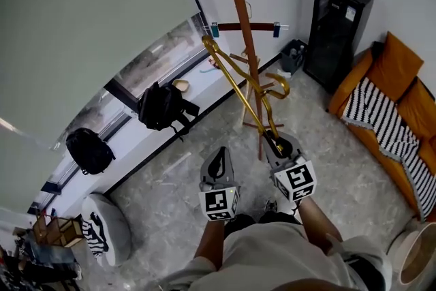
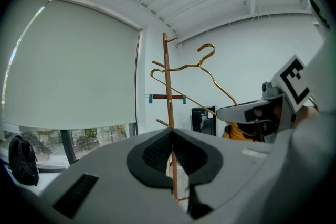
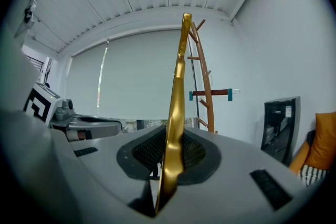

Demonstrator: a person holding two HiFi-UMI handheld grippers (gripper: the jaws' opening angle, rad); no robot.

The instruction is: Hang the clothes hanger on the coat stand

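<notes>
A tall wooden coat stand [image 1: 240, 3] with angled pegs rises ahead of me; its pole [image 2: 168, 92] shows in the left gripper view and it stands to the right [image 3: 205, 86] in the right gripper view. My right gripper [image 1: 275, 141] is shut on one end of a gold metal clothes hanger [image 1: 235, 82], which slants up and left across the stand, its hook [image 1: 279, 86] near the pole. Seen edge-on, the hanger [image 3: 176, 128] runs between the jaws. My left gripper [image 1: 219, 160] hangs beside it, shut and empty [image 2: 172, 150]. A dark red clip hanger [image 1: 245, 27] is on the stand.
A black cabinet [image 1: 337, 31] and a small bin [image 1: 294, 54] stand against the wall right of the stand. An orange sofa with a striped blanket [image 1: 392, 119] is at the right. Two black backpacks [image 1: 162, 105] [image 1: 88, 150] lie by the window, a zebra-patterned pouffe [image 1: 105, 228] at lower left.
</notes>
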